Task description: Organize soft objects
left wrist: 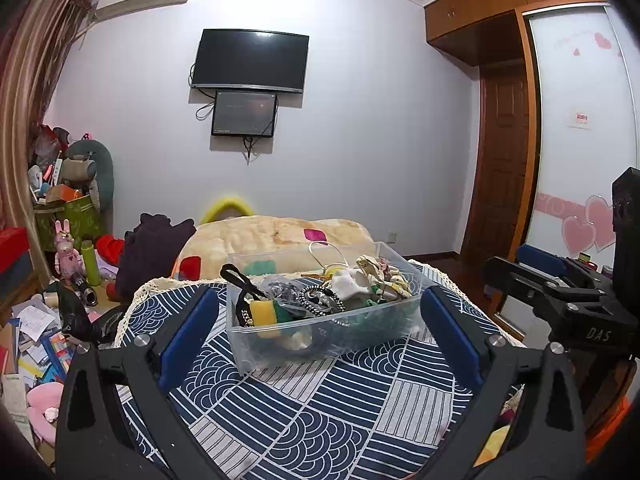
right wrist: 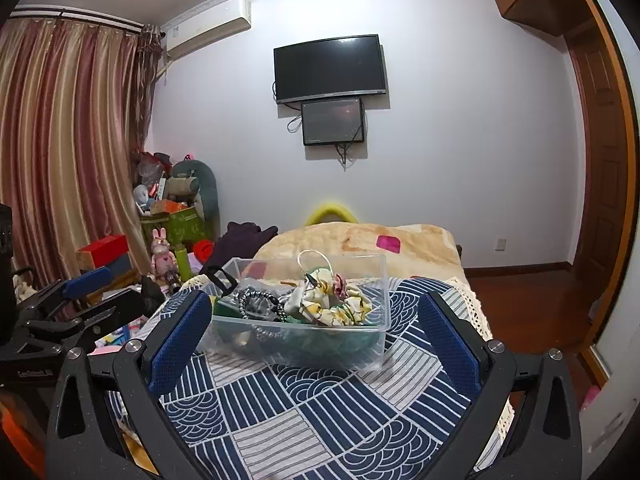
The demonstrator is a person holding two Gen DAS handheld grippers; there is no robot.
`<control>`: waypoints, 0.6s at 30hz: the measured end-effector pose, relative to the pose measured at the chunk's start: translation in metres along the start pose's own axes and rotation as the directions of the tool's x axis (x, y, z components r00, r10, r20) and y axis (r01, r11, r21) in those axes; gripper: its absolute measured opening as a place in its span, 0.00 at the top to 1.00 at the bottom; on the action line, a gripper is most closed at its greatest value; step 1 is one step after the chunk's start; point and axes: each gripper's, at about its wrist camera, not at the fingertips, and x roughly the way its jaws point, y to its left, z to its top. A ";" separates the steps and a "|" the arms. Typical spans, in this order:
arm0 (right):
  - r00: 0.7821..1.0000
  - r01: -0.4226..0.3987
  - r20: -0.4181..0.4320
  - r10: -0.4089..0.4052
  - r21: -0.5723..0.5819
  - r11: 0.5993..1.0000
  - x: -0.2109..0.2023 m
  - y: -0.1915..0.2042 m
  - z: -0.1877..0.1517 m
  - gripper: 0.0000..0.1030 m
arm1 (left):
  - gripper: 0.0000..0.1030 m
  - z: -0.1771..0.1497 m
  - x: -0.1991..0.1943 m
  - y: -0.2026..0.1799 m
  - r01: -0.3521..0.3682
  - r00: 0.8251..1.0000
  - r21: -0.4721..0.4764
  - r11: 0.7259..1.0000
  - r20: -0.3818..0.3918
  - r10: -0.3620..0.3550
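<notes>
- Right now both grippers hover over the patterned cloth w/ fingers spread wide, nothing between them: left gripper and right gripper are both released.
- Clear plastic bin sits mid-frame in both views, on the cloth, just beyond the fingertips; neither gripper touches it.
- Soft stuff is all inside the bin: floral fabric piece toward the right of the pile, a beaded band in the middle, a yellow sponge-like block at lower left, a black strap draped over the left wall.
- No loose soft items show on the cloth around the bin.
- Step in hand, as a judgement: can't settle it. Scene fits either items gathered into the bin w/ hands backing off, or a full bin waiting to be sorted out.
- So no specific next move can be called from this. Either way, any reach goes forward and down over the near wall, and the pile is tangled, so one piece could drag others along.
- Right gripper also shows at the right edge of the left-wrist view, level w/ the bin.
</notes>
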 end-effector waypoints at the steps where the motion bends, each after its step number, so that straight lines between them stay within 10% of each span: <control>1: 1.000 0.000 0.002 0.000 0.000 1.000 -0.001 0.000 0.001 0.00 | 0.01 0.000 0.000 0.000 0.000 1.000 0.000 1.000 0.000 0.000; 18: 1.000 -0.007 0.006 0.007 0.001 1.000 -0.004 0.002 0.001 0.00 | 0.00 -0.002 0.002 -0.004 0.013 1.000 0.007 1.000 0.003 -0.013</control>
